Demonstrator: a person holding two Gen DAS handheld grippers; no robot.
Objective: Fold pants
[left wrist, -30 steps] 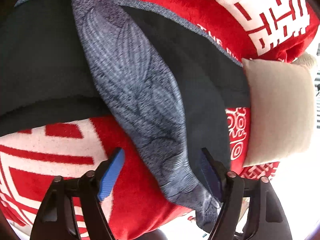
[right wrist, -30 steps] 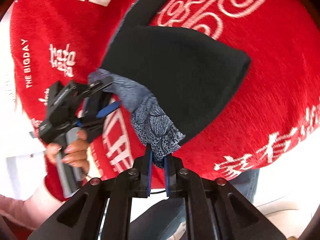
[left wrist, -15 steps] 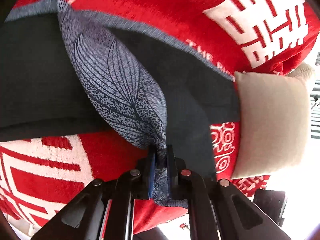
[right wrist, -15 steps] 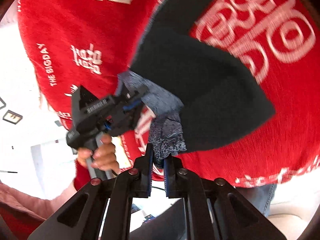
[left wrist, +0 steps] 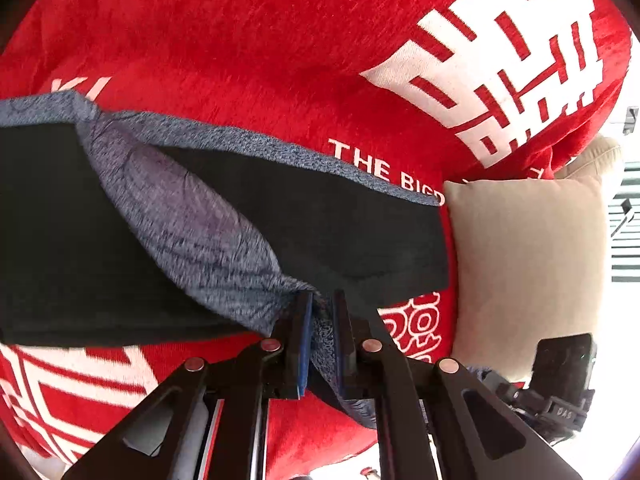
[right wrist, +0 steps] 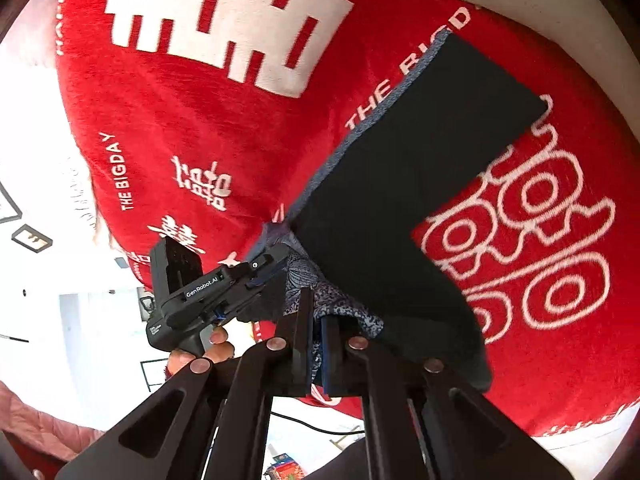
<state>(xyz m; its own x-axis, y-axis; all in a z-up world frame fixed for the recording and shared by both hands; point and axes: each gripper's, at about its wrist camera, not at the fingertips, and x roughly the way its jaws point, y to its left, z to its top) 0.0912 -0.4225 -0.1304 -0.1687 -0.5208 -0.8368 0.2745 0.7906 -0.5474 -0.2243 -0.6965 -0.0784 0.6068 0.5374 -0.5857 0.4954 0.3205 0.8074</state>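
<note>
Dark pants (left wrist: 320, 232) with a blue-grey leaf-patterned band (left wrist: 200, 220) lie across a red blanket (left wrist: 240, 60). My left gripper (left wrist: 320, 308) is shut on a bunched end of the patterned fabric, which rises off the blanket toward the jaws. In the right wrist view the pants (right wrist: 400, 200) form an L shape. There my right gripper (right wrist: 318, 314) is shut on the patterned cloth (right wrist: 340, 304) at the near corner. The left gripper (right wrist: 276, 270), held by a hand (right wrist: 212, 348), pinches the same cloth just to its left.
A beige cushion (left wrist: 528, 264) leans at the blanket's right edge beside the pant leg's end. The red blanket (right wrist: 200, 120) with white characters covers the whole surface. White floor and a pink sleeve (right wrist: 40, 432) show at the lower left of the right wrist view.
The left gripper went from open around the patterned strip to shut on it. Both grippers then lifted and drew the fabric up. The two grippers now sit closer together.
</note>
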